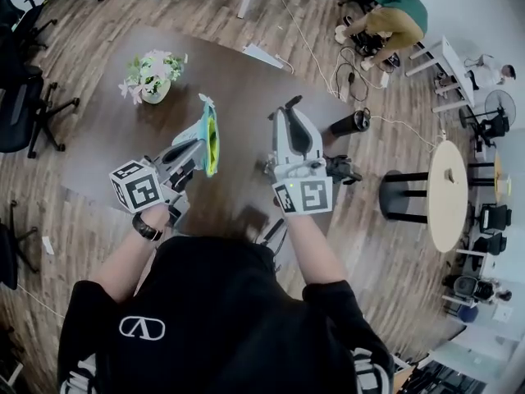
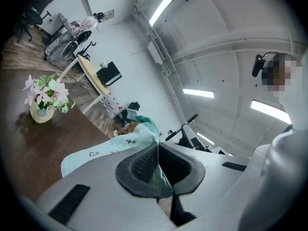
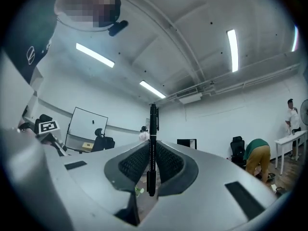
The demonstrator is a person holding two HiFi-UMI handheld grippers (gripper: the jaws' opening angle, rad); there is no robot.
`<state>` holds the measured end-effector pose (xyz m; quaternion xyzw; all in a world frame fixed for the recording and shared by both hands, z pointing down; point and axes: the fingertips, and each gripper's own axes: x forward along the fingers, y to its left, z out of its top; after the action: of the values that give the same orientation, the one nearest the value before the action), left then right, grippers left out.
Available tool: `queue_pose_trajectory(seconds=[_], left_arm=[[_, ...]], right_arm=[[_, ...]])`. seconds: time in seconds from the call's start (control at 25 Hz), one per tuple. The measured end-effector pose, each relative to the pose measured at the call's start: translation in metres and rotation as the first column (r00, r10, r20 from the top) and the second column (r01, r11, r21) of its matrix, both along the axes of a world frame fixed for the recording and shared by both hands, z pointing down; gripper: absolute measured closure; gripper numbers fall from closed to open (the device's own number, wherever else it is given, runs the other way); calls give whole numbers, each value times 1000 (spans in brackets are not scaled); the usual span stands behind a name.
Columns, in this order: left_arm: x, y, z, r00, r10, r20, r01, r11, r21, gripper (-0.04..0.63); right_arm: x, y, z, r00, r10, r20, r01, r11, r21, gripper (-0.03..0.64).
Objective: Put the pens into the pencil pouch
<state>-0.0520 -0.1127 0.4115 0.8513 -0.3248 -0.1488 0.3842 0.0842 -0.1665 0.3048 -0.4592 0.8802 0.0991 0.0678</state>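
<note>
While pouch (image 2: 96, 153) clamped left, pen (image 3: 153, 143) right.

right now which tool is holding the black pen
The right tool, shut on the slim black pen; the left tool pinches the pale teal fabric pouch.

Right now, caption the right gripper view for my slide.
Right gripper shut on a black pen, clip end standing above the jaws, strip-lit white ceiling behind.
</note>
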Motion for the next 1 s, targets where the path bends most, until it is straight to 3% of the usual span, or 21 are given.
queue_pose_trajectory(seconds=[0.24, 0.68, 1.0], left_arm=[[6, -1, -5, 1000, 18, 5, -18, 1000, 1, 586], [3, -3, -1, 1000, 11, 14, -11, 1000, 2, 586], [-6, -4, -9, 1000, -2, -16, 2, 1000, 16, 586]], right_arm=[[1, 4, 7, 1000, 19, 15, -19, 1000, -25, 574], [-87, 46, -3, 978, -183, 100, 188, 981, -41, 574], [-105, 46, 26, 971, -205, 122, 220, 967, -130, 574]])
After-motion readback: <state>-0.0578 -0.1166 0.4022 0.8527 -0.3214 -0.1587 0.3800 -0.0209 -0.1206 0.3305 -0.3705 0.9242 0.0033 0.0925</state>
